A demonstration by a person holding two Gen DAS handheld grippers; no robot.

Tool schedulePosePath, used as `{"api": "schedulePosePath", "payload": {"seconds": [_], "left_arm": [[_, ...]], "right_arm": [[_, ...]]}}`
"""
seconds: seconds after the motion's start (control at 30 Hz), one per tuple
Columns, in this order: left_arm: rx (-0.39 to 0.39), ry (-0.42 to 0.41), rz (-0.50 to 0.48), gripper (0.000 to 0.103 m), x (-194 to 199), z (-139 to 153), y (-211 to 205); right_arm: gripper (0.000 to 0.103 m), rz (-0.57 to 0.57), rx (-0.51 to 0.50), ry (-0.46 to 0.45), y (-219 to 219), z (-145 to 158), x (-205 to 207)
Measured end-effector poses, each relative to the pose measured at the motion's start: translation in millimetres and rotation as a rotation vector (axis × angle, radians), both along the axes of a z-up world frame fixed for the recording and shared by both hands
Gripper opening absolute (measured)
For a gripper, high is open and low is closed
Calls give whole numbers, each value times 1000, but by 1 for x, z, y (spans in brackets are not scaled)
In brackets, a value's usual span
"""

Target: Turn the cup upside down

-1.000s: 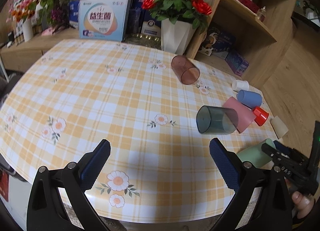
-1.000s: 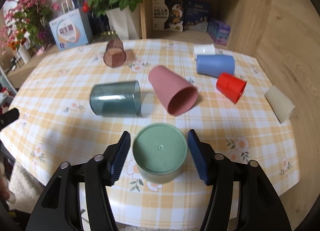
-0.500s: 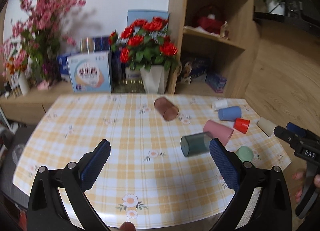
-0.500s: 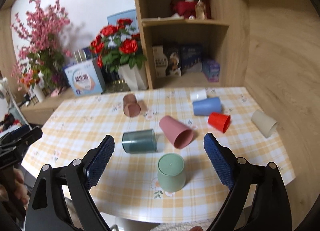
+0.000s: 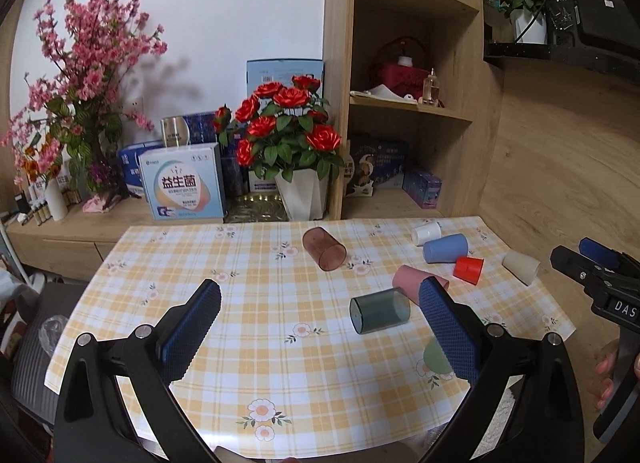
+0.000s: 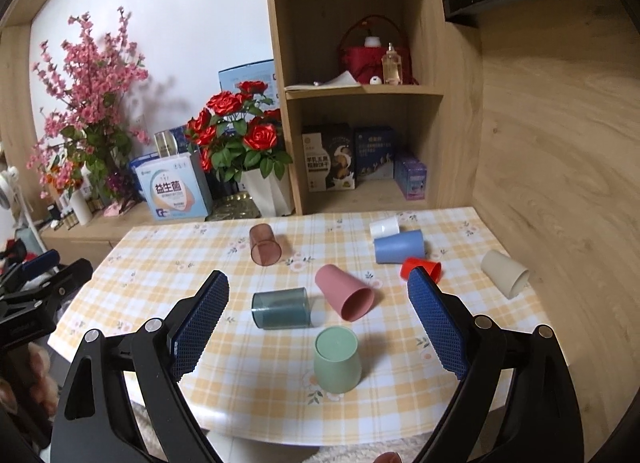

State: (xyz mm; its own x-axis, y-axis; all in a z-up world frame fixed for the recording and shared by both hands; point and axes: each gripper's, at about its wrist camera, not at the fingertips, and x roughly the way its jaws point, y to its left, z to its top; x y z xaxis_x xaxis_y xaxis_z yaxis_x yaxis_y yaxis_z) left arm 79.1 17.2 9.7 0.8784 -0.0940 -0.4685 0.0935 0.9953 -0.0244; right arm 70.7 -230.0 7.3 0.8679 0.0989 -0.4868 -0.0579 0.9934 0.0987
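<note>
The left tool (image 5: 318, 313) is hanging above the near edge of the bench (image 6: 472, 223), spread wide and pinching nothing. The right tool (image 6: 318, 321) is likewise standing wide apart and empty, looking down over the cups.

Going left to right in the right wrist view: a brown translucent cup (image 6: 264, 249) is lying on its side at about 11 o'clock, a dark teal translucent cup (image 6: 281, 307) is lying just beyond the green cup (image 6: 337, 359), which is sitting mouth-down at 6 o'clock (so it looks already flipped), and a pink cup (image 6: 345, 292) is lying at 12 o'clock with its mouth facing the near edge. Further right, a blue cup (image 6: 400, 247), a red cup (image 6: 422, 267) and a beige cup (image 6: 505, 273) are lying tipped over.

These are probably light, thin-walled plastic, smooth and a little slippery, stiff enough but likely flexing near the rim. Pinching a lying cup across its mid-body, not its tapering end, should be keeping it from squirting out during the turn.
</note>
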Motion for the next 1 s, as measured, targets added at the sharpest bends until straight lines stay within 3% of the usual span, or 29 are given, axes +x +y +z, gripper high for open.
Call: {"api": "schedulePosePath", "payload": {"seconds": [1.0], "left_arm": [[-4,-14,-2,97,-5,13,-3]], "right_arm": [[88,-51,-37,-35,-3,13,-6]]}}
